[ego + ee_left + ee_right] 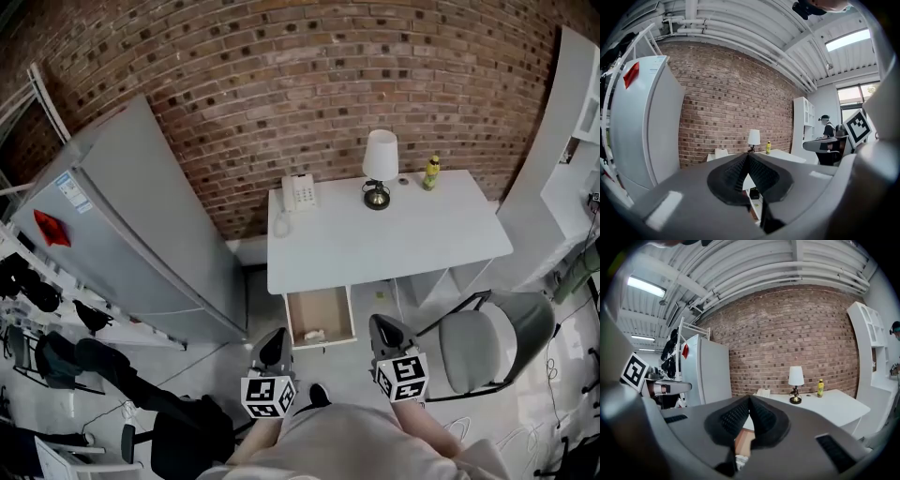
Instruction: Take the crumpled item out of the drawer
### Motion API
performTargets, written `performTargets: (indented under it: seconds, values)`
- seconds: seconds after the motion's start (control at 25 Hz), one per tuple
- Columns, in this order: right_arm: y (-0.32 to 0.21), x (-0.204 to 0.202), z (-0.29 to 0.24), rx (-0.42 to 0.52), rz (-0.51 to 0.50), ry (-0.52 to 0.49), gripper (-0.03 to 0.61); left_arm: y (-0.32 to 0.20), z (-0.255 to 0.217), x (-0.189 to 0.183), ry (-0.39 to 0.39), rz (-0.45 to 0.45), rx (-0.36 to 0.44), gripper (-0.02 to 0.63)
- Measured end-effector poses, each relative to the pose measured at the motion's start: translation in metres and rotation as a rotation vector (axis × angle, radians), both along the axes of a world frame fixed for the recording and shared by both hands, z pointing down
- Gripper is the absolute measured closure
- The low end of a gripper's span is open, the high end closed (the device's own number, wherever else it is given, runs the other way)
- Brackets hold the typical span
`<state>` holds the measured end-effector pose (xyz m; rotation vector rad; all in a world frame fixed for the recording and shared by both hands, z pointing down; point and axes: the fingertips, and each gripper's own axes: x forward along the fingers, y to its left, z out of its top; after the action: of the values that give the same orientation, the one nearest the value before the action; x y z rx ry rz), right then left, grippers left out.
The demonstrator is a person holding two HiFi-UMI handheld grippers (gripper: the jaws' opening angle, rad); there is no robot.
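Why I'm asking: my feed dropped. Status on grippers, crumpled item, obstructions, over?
Left gripper shut, empty; right gripper shut, empty. Crumpled item lies in open drawer, untouched. Chair off to right, not blocking.

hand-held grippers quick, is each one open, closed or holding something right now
left hand-held gripper: closed, holding nothing.
right hand-held gripper: closed, holding nothing.

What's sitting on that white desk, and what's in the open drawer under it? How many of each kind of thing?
Lamp: 1
Telephone: 1
Yellow bottle: 1
Small dark object, too small to identify: 1
Crumpled item in the drawer: 1
Total: 5
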<state>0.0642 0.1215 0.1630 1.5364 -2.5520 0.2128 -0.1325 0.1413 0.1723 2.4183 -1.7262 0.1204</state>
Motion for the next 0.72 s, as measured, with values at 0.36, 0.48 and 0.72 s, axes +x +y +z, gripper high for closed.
performTargets:
  seconds: [0.36, 0.48, 0.72]
  values:
    - [-0.077, -0.037, -0.002, -0.003, 0.051, 0.017, 0.569, -0.087, 0.003, -0.030, -0.014, 0.092, 0.002, 0.607]
    - [-0.091, -0.038, -0.003, 0.003, 0.060, 0.022, 0.570, -0.104, 0.004, -0.027, -0.011, 0.104, 0.003, 0.607]
    - [-0.117, -0.020, -0.001, 0.003, 0.044, 0.021, 0.571, -0.127, 0.010, -0.012, 0.001, 0.067, -0.014, 0.607]
